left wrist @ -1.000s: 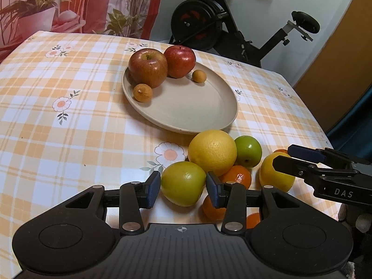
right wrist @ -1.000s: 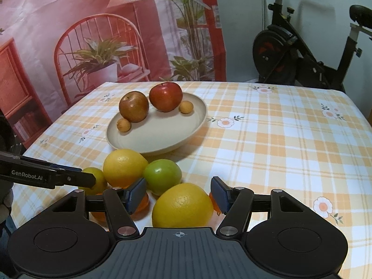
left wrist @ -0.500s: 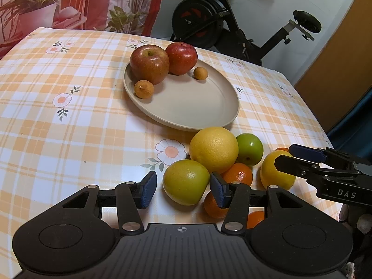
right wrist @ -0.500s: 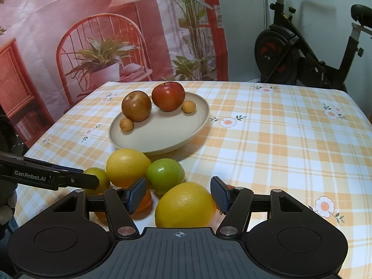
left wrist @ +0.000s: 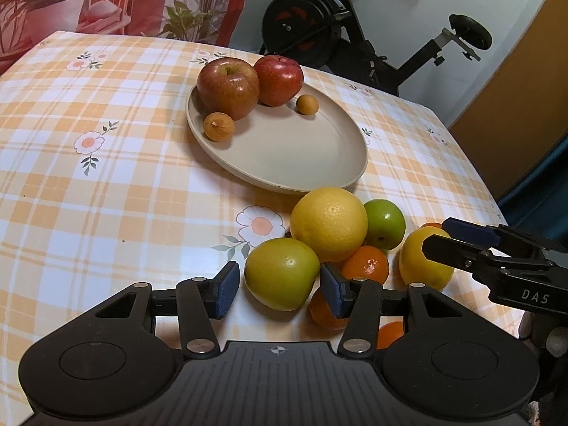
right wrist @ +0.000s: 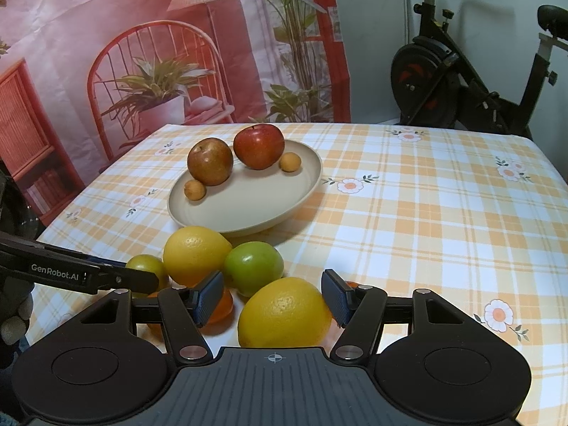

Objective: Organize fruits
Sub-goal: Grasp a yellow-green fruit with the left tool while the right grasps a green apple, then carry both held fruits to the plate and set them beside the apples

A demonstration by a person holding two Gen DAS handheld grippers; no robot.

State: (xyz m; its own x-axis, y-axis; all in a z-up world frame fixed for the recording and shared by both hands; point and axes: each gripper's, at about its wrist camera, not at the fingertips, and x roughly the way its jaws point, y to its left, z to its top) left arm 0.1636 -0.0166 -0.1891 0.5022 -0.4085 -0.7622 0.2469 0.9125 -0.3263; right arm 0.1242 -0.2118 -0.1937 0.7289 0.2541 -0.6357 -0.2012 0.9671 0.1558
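Left gripper (left wrist: 278, 287): jaws just closing, now straddling a yellow-green citrus (left wrist: 281, 273), left pad clear of it, right pad at its skin, no firm clamp visible. Right gripper (right wrist: 271, 298): jaws spread around a yellow orange (right wrist: 284, 314), gaps on both sides, not gripping. Just beyond both, a large yellow fruit (left wrist: 329, 224), a green apple (right wrist: 253, 268) and tangerines (left wrist: 367, 264) clustered on the checked tablecloth (left wrist: 106, 191). Farther ahead, a beige plate (left wrist: 301, 149) holding 2 red apples (left wrist: 278, 80) and 2 small tan fruits (left wrist: 218, 126).

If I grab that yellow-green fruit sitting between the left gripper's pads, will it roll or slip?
The yellow-green fruit looks round and smooth, so it may slip from flat pads. It probably rolls easily on the tablecloth. It leans against a mandarin, which may shift.
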